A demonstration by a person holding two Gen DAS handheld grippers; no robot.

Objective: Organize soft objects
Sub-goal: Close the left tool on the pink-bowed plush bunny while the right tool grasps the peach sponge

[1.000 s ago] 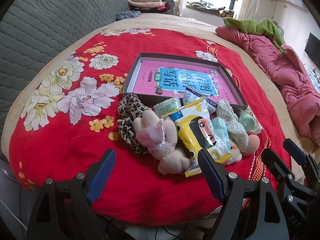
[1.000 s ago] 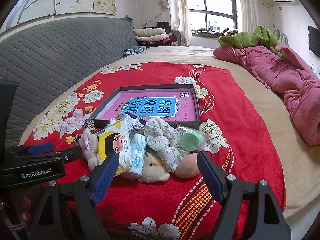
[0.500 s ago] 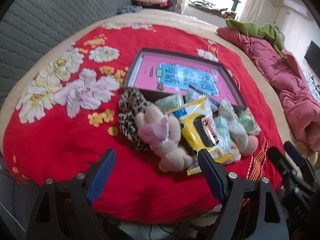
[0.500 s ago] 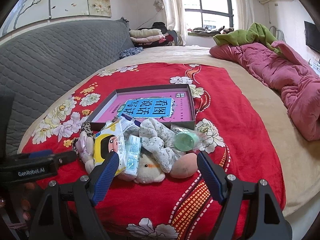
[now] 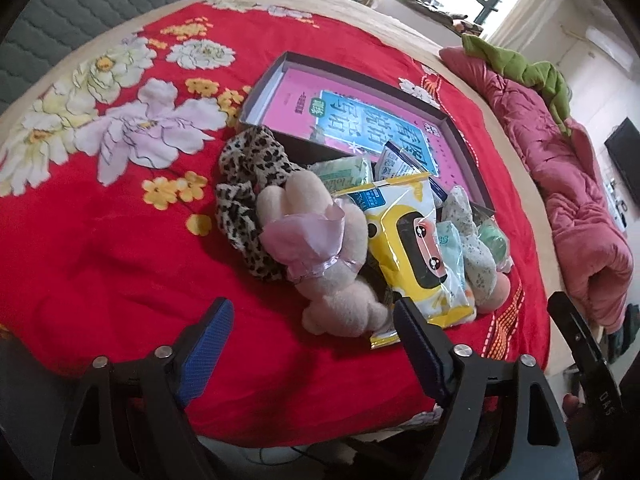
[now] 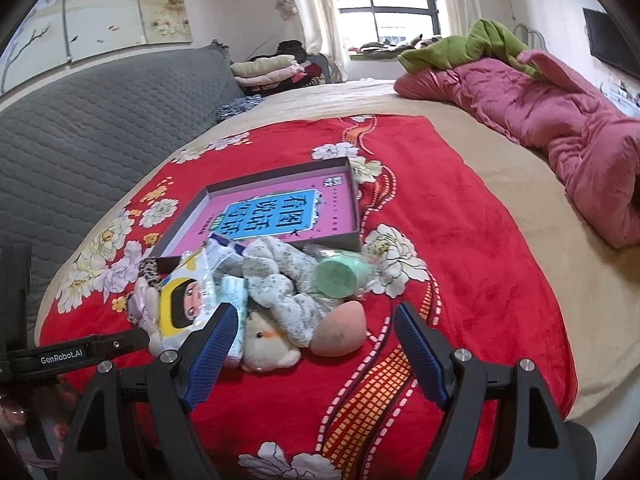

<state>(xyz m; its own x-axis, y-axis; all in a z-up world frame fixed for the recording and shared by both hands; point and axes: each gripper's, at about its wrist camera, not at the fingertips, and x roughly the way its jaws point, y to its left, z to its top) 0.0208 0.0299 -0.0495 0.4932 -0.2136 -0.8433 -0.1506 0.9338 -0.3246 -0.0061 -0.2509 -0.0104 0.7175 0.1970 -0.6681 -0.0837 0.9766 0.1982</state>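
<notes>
A pile of soft things lies on the red floral blanket (image 5: pixel 100 232) in front of a shallow grey box (image 5: pixel 260 92) with a pink and blue lining. The pile holds a pink plush toy (image 5: pixel 320 248), a leopard scrunchie (image 5: pixel 248 176), a yellow wipes pack (image 5: pixel 416 248), a floral grey scrunchie (image 6: pixel 288 280), a green sponge in wrap (image 6: pixel 340 276), a peach makeup sponge (image 6: pixel 340 330) and a small yellow plush (image 6: pixel 264 340). My left gripper (image 5: pixel 310 334) is open and empty just before the pink plush. My right gripper (image 6: pixel 314 342) is open and empty before the peach sponge.
A grey quilted headboard (image 6: pixel 80 128) runs along the left. A rumpled pink quilt (image 6: pixel 560 120) with a green blanket (image 6: pixel 480 44) lies at the right. Folded clothes (image 6: pixel 272 70) are stacked by the window. The bed edge is just below both grippers.
Both grippers have moved closer to the pile and tilted; the left view now looks down more steeply. Jaws stay open and nothing in the pile has moved.
</notes>
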